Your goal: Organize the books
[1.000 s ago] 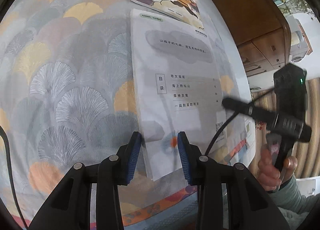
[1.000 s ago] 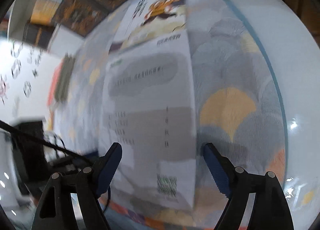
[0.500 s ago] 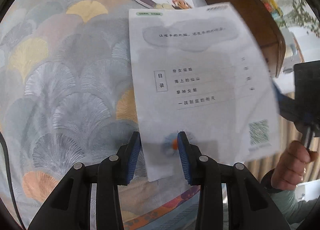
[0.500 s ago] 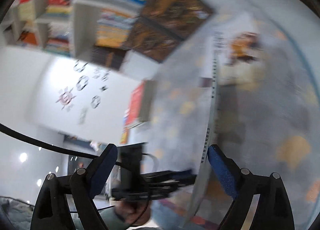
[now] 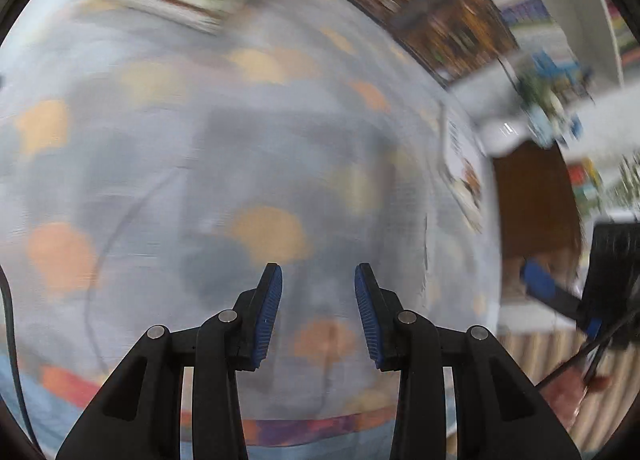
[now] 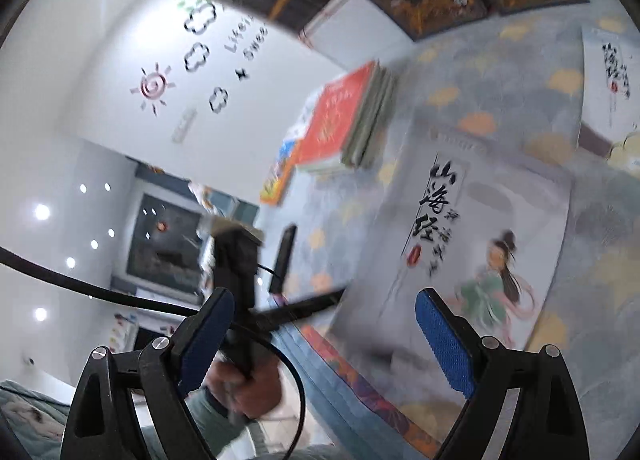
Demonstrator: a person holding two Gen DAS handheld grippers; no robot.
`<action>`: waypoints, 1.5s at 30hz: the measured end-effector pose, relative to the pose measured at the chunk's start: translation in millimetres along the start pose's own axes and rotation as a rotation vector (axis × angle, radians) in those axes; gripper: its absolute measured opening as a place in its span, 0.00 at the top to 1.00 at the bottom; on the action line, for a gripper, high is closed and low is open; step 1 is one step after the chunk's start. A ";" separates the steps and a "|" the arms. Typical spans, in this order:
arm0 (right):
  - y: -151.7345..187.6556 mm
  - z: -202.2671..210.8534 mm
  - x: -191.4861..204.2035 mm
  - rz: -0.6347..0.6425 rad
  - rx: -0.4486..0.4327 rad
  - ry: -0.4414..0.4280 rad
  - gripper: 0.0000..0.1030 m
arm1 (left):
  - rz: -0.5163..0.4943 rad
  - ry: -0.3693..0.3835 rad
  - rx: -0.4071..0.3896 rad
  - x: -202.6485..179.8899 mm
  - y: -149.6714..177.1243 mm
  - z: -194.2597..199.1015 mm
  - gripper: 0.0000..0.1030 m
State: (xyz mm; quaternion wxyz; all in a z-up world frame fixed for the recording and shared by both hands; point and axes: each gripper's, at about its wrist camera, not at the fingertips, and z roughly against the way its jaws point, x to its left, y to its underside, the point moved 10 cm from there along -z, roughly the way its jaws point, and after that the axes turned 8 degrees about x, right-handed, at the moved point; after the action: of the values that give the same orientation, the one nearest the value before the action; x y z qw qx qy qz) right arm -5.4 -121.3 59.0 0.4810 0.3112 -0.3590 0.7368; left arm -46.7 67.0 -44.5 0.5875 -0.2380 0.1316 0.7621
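White wall (image 6: 100, 71) with sun and cloud decals, ceiling spotlights (image 6: 42, 211) (glaring), fan-patterned tablecloth (image 6: 500, 71), brown wooden cabinet (image 5: 536, 195)

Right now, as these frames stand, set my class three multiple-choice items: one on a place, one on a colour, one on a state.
1. Where is the green-robed figure book? A flat on the tablecloth; B on a shelf; C atop the stack.
2. The stack's top book is: A blue; B red; C black.
3. The right gripper is: A shut; B gripping a book; C open, empty.
Key: A, cover up on the cloth; B, red cover shows; C, jaws have just been opening, nothing between them.
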 end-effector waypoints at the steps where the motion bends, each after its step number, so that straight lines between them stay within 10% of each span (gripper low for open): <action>1: 3.4 -3.9 -6.1 -0.001 0.009 0.032 0.11 | 0.015 -0.024 -0.007 12.2 -1.5 4.4 0.67; 7: 36.1 -34.4 -80.3 -0.073 0.101 0.414 0.24 | 0.007 -0.057 0.030 18.8 11.5 -6.7 0.67; 9: 50.4 -44.4 -98.5 -0.121 0.142 0.455 0.40 | -0.011 -0.064 0.053 11.0 15.4 -18.0 0.67; 18: 72.1 -58.3 -105.1 -0.053 0.150 0.535 0.42 | -0.045 -0.073 0.056 0.6 21.5 -28.2 0.67; 27: 80.9 -64.3 -98.0 0.005 0.165 0.548 0.41 | 0.074 0.144 0.072 0.9 27.2 -24.4 0.66; 33: 79.3 -58.2 -101.9 -0.056 0.138 0.477 0.41 | 0.109 0.535 0.004 -37.3 20.1 12.6 0.66; 39: 79.9 -53.8 -103.7 -0.084 0.123 0.444 0.41 | 0.079 0.265 0.018 -22.7 20.7 -14.4 0.75; 45: 79.2 -44.7 -109.5 -0.139 0.087 0.399 0.41 | 0.062 0.191 -0.005 -25.3 22.7 -27.0 0.81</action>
State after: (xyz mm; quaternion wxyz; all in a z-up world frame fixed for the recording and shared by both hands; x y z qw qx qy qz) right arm -46.6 -159.6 -71.8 0.5783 0.2037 -0.2020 0.7637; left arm -57.9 26.7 -56.2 0.5478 -0.3069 0.1925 0.7541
